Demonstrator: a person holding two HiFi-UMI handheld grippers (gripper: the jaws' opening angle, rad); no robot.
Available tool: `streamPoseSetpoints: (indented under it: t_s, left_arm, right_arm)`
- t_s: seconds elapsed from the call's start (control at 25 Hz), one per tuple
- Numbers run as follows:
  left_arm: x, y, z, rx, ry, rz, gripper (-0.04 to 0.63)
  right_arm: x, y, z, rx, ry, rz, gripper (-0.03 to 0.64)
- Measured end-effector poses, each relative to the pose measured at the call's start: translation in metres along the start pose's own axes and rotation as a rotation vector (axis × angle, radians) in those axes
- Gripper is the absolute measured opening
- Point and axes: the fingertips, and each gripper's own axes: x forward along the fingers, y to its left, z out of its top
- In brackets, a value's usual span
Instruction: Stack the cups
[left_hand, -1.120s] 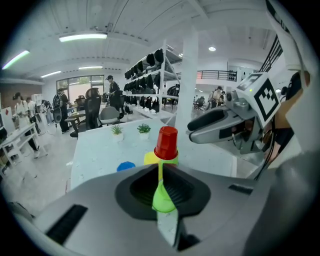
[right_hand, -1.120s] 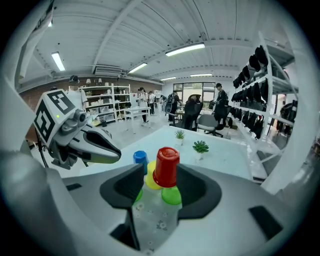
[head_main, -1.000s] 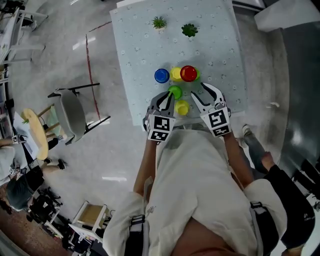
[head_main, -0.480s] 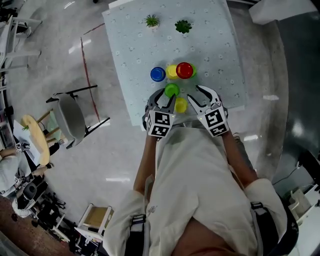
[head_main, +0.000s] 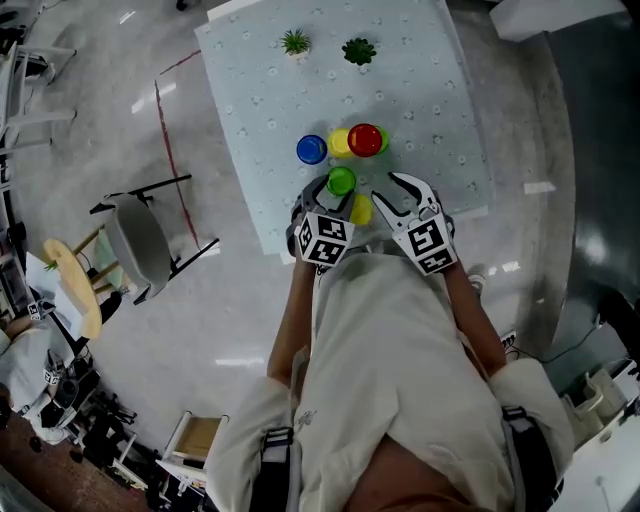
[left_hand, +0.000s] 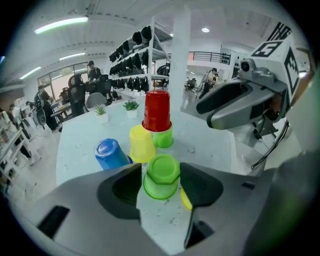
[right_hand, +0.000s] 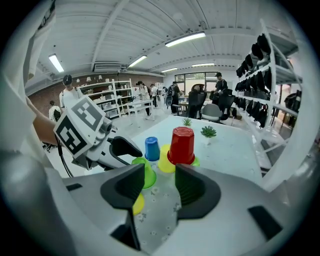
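Note:
An upside-down green cup (left_hand: 161, 176) stands on the table between the jaws of my left gripper (left_hand: 161, 182), which are opening; the pads do not press on it. Behind it are a blue cup (left_hand: 111, 152), a yellow cup (left_hand: 141, 144), and a red cup (left_hand: 157, 111) stacked on another green cup (left_hand: 164, 138). A second yellow cup (head_main: 360, 209) sits at the near edge, between the two grippers. My right gripper (head_main: 385, 187) hovers open just right of the green cup (head_main: 341, 181), nothing between its jaws.
The table (head_main: 430, 100) has a pale patterned cloth, and its near edge lies just under the grippers. Two small potted plants (head_main: 295, 42) (head_main: 358, 50) stand at the far side. A chair (head_main: 140, 240) is on the floor to the left.
My left gripper has opened and let go of the green cup, which now stands on the table. The right gripper has barely moved.

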Motion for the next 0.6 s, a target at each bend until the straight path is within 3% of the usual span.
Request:
streamPoseSetpoints:
  t_s: [0.2,0.6]
  left_arm:
    - [0.004,-0.003,-0.001,0.026,0.018,-0.017,0.220]
    - [-0.012,0.003,0.016,0.033,-0.022,-0.002,0.215]
  right_arm:
    - [-0.002,-0.002,0.000,0.005,0.002,-0.010,0.189]
    - [-0.003,-0.004,0.003,0.011,-0.006,-0.018,0.186]
